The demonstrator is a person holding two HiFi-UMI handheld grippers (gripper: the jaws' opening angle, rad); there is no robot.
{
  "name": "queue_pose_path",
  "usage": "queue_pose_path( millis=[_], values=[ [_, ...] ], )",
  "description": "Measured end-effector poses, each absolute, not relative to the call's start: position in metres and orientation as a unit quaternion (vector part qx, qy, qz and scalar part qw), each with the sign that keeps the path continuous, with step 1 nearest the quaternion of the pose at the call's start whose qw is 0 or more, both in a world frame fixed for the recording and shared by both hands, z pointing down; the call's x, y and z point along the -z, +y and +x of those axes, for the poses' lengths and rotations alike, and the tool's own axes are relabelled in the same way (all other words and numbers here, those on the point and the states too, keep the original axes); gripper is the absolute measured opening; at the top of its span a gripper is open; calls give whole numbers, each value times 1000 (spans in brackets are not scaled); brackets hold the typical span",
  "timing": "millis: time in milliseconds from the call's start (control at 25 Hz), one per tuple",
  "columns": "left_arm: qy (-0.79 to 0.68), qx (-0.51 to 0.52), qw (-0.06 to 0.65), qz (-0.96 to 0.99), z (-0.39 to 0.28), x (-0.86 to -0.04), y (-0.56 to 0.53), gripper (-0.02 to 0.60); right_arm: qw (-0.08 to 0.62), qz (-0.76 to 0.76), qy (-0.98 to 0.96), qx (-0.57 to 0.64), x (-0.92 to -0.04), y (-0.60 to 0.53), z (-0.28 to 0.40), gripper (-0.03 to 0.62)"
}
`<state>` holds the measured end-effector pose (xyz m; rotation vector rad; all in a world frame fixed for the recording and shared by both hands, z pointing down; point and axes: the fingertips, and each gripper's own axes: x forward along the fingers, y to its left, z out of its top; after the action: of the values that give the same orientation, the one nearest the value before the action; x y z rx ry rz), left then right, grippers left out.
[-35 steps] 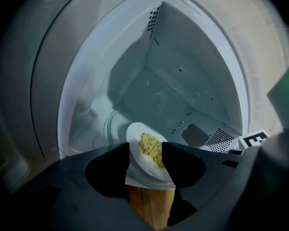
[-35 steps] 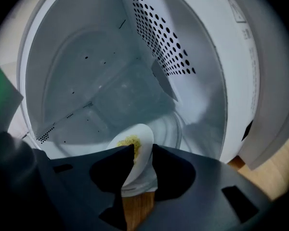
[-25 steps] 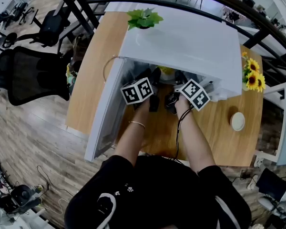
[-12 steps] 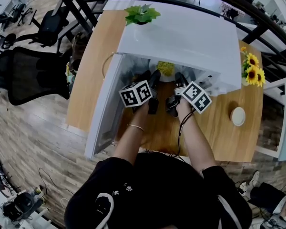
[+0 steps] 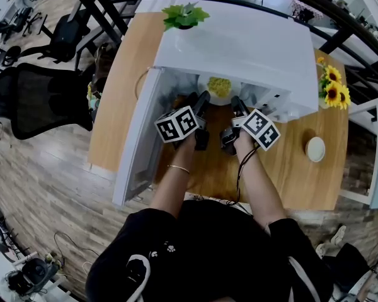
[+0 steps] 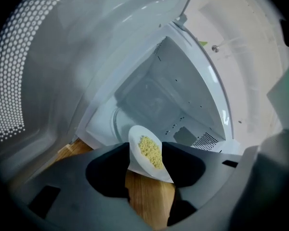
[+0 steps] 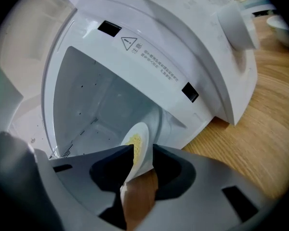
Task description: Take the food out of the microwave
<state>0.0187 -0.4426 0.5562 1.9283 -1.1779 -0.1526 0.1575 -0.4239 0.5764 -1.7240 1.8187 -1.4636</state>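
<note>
A white plate point(image 5: 218, 96) of yellow food point(image 5: 218, 85) hangs at the mouth of the open white microwave point(image 5: 239, 49), half out from under its top. Both grippers grip its rim from opposite sides. The left gripper point(image 5: 203, 100) is shut on the plate's left edge, and in the left gripper view the plate point(image 6: 147, 155) sits tilted between the dark jaws. The right gripper point(image 5: 235, 103) is shut on the right edge; the right gripper view shows the plate point(image 7: 137, 150) edge-on. Behind it the microwave cavity point(image 6: 168, 81) holds nothing else.
The microwave door point(image 5: 138, 143) swings open at the left, close to the left arm. A potted plant point(image 5: 184, 16) stands on the microwave. Sunflowers point(image 5: 332, 90) and a small white bowl point(image 5: 315, 148) are on the wooden table point(image 5: 302, 181) to the right. An office chair point(image 5: 34, 96) is far left.
The plate has come out toward the person from deep under the microwave's top, so the yellow food now shows in the head view. Both grippers drew back with it.
</note>
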Motion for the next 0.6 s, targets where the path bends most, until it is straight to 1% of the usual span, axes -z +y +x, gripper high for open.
queue_pose_path(
  millis=[240,480,520,560,600],
  values=[
    [-459,63,461,757,26,-567,-437,187,143,-566,612,534,-586,-424,148,124],
    [-438,81,499,744,37,-578,-433,184,171,-555,596,555,-593,-424,145,78],
    [-437,84,504,740,38,-580,-433,176,174,-552,595,557,-593,-424,145,77],
    [-437,86,509,737,38,-582,-432,151,177,-551,594,559,-593,-424,145,75],
    [-437,88,513,733,38,-583,-432,102,179,-549,594,560,-593,-424,145,72]
  ],
)
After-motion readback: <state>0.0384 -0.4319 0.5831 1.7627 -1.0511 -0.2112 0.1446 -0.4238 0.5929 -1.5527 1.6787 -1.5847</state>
